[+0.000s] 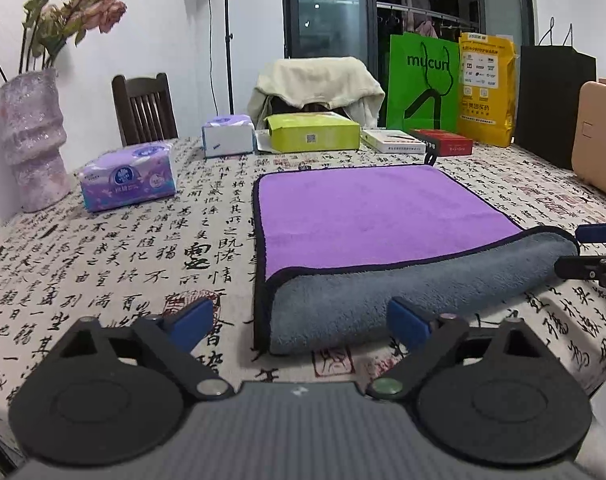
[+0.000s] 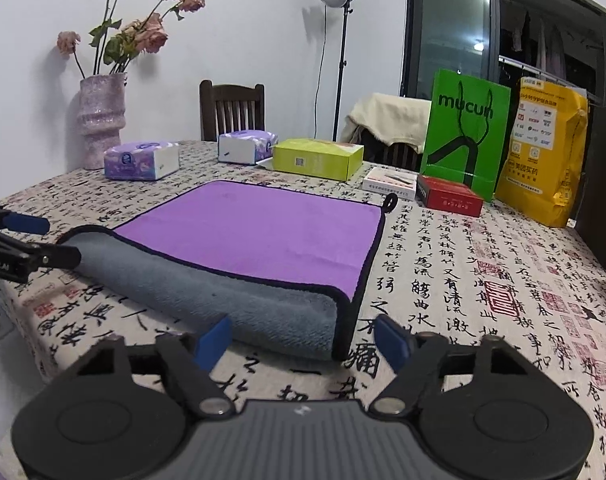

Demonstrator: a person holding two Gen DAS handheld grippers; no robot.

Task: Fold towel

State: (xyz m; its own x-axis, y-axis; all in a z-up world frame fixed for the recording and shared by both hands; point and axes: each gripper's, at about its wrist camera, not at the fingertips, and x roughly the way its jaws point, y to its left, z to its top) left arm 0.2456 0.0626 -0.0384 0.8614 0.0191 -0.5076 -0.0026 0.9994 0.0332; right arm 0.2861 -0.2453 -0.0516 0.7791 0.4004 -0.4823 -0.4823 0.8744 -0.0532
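A purple towel (image 1: 379,216) with a grey underside and black trim lies on the calligraphy tablecloth (image 1: 123,248). Its near edge is rolled over, so a grey band (image 1: 403,300) faces me. My left gripper (image 1: 303,322) is open, just in front of the fold's left corner, not touching it. My right gripper (image 2: 303,338) is open, just in front of the fold's right corner (image 2: 335,320) of the towel (image 2: 263,232). Each gripper shows at the other view's edge: the right (image 1: 591,252), the left (image 2: 31,236).
At the table's back stand a vase (image 1: 31,140) with flowers, two tissue packs (image 1: 129,178), a green box (image 1: 315,132), a white box, a red box (image 2: 449,200), a green bag (image 2: 463,136), a yellow bag (image 2: 543,160) and a black bag (image 1: 555,104). Chairs stand behind the table.
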